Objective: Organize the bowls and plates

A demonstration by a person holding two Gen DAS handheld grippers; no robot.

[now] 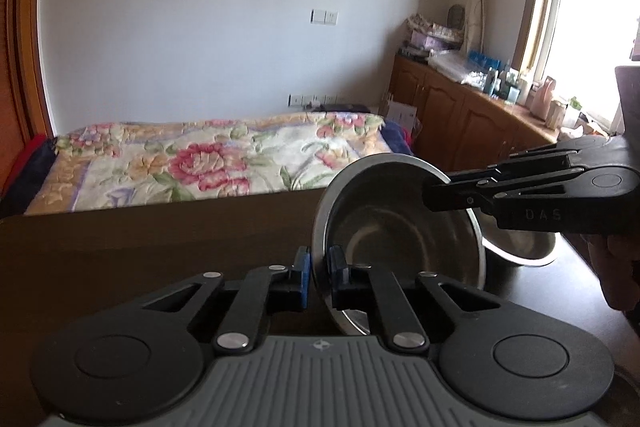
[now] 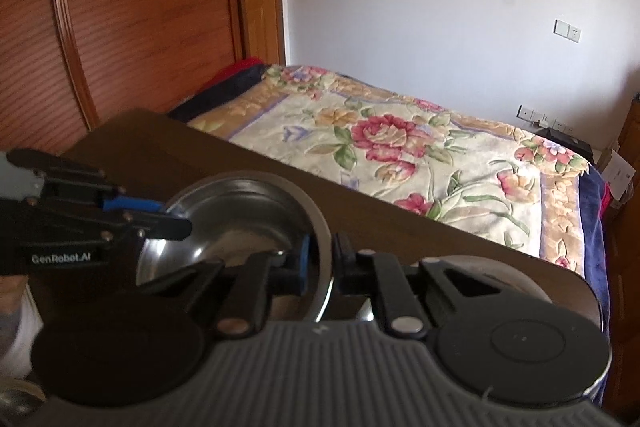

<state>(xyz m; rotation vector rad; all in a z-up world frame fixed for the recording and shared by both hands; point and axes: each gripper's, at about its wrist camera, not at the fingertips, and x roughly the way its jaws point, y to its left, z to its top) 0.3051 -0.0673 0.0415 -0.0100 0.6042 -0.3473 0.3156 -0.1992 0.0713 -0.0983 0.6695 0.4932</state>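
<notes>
Left wrist view: my left gripper (image 1: 318, 279) is clamped on the near rim of a stainless steel bowl (image 1: 384, 223), which is tilted up on edge above the dark wooden table (image 1: 140, 247).
Right tongs, same view: the right gripper (image 1: 430, 197) pinches the far rim; a second steel bowl (image 1: 524, 247) sits behind.
Right wrist view: my right gripper (image 2: 320, 261) bites the thin rim, pads either side; the left gripper (image 2: 176, 217) holds the opposite edge of the bowl (image 2: 240, 219).
Handling: I judge it light, rigid, unbreakable, but polished and slippery; the rolled rim is the only real purchase.
Surfaces: mirror-smooth curved metal, matte wood.
</notes>
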